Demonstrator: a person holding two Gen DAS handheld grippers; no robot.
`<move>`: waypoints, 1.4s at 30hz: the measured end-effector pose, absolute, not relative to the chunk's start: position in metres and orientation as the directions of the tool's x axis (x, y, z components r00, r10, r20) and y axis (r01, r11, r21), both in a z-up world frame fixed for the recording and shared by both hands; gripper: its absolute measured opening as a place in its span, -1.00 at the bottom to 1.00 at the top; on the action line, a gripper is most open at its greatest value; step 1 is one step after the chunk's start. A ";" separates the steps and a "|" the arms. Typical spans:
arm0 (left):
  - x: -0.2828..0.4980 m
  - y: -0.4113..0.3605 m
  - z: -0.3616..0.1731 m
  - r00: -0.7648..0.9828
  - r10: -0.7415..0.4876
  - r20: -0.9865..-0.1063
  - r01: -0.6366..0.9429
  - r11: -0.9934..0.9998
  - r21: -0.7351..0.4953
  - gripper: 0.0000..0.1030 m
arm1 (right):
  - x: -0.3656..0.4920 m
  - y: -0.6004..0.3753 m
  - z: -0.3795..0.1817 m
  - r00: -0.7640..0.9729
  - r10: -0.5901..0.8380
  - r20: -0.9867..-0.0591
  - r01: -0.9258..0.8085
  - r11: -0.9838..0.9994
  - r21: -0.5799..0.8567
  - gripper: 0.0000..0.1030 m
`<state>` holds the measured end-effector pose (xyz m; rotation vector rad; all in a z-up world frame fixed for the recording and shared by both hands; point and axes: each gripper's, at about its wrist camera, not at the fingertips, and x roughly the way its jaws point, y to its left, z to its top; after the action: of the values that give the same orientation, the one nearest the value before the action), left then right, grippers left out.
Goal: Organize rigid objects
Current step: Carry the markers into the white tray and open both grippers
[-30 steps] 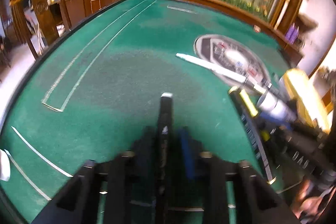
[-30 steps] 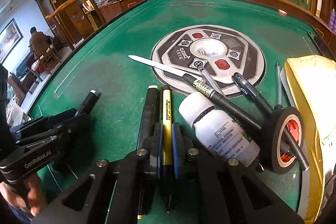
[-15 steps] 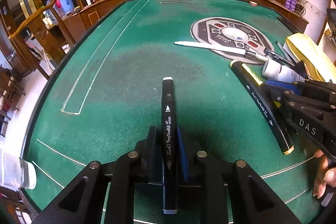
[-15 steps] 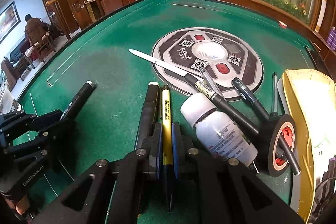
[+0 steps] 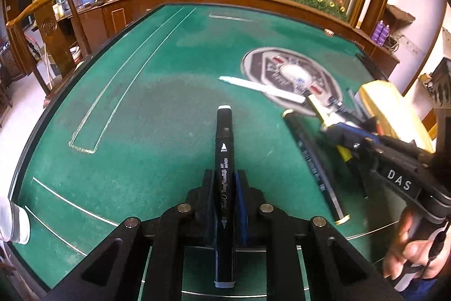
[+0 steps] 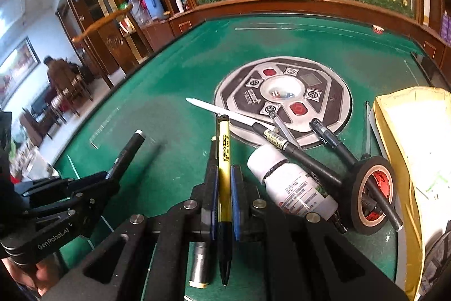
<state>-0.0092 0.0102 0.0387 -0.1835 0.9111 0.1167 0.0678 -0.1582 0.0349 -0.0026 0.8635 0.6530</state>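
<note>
- Pens and markers are what needs tidying on the green table. Most lie in a messy pile by the round grey panel, next to a white bottle and a roll of black tape.
- The left gripper is squeezed tight on a black art marker. The marker sticks out past both ends of the jaws and looks lifted off the felt.
- The right gripper is squeezed tight on a yellow pen. Another black marker lies on the table just under it.
- I think both pens are being carried to a neater spot.
- What could go wrong:
  - Each pen is long and thin. If a grip is a bit loose, the pen could tip or slide out and roll away.
  - The two grippers are near each other. If they swing in, the pens could bump and get knocked crooked.
  - The right gripper is just beside the bottle. A low move that way could push it over into the tape and pens.
</note>
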 end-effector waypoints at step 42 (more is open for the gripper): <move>0.090 -0.274 0.058 0.503 -0.311 -0.806 0.190 0.950 -0.248 -0.72 | 0.055 -0.434 0.040 0.641 0.281 -0.714 -0.036 0.940 0.338 -0.84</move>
<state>0.0898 -0.2740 0.0579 -0.1329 0.9994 -0.3039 0.0546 -0.4343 0.0401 0.3075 0.8598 0.1839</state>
